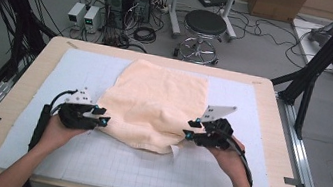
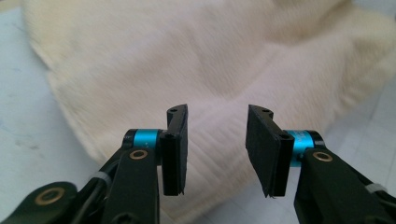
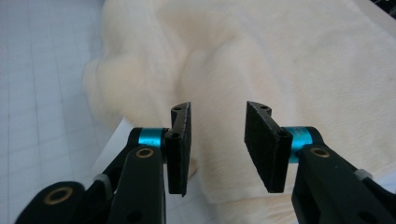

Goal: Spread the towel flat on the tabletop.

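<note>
Cream towel (image 1: pixel 154 107) lies rumpled on the table (image 1: pixel 271 120). Left tongs (image 1: pixel 105 120) and right tongs (image 1: pixel 187 133) flank it, both parted and gripping nothing.

Both grippers' fingers (image 2: pixel 176 149) apart

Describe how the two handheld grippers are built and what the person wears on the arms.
Both the left gripper and the right gripper have black bodies, flat black jaws, cyan collars and brass-coloured pivot pins. Each carries a pale grey three-cornered plate with dark dots on top and trails a black cable along the forearm. The forearms are bare, with no sleeves in sight.
</note>
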`<act>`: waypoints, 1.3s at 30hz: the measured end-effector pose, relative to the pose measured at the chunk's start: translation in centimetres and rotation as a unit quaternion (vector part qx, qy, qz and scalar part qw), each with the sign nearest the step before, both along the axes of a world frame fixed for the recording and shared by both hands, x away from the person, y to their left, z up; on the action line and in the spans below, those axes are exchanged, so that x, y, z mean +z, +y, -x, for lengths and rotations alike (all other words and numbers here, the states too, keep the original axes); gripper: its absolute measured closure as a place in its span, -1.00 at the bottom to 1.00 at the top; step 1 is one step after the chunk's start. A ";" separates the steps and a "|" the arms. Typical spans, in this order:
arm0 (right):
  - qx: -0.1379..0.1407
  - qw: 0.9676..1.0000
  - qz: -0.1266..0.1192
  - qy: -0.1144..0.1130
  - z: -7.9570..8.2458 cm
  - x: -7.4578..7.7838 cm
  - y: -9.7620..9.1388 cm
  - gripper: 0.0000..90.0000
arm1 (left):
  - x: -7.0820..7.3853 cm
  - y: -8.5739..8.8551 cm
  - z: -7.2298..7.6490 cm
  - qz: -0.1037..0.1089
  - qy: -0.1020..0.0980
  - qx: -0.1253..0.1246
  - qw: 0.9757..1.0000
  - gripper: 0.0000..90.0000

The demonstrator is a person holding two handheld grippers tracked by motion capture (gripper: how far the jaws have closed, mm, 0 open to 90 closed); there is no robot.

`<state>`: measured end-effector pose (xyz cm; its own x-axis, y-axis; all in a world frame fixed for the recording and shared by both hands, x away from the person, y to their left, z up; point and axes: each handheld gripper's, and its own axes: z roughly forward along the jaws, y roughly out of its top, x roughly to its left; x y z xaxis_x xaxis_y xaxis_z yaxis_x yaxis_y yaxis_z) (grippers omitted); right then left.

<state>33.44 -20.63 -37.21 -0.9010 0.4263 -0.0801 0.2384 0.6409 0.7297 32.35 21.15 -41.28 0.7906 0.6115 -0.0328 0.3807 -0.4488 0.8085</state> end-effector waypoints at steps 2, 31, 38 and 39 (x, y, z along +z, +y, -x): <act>0.006 1.000 0.018 0.009 0.2 -1.1 0.5 0.31 | -1.1 -0.6 -0.1 -0.024 0.009 -0.002 1.000 0.28; -0.010 0.999 0.036 0.003 0.3 2.4 -0.1 0.82 | 4.4 -1.0 3.0 -0.001 -0.038 -0.030 0.999 0.94; -0.052 0.997 0.026 0.054 -3.1 -0.7 -0.7 0.53 | 0.3 -0.5 0.6 -0.004 0.022 -0.003 1.000 0.65; -0.047 0.998 0.018 0.044 -2.8 -0.4 -0.8 0.53 | 0.3 -0.3 0.5 -0.002 0.018 -0.001 1.000 0.59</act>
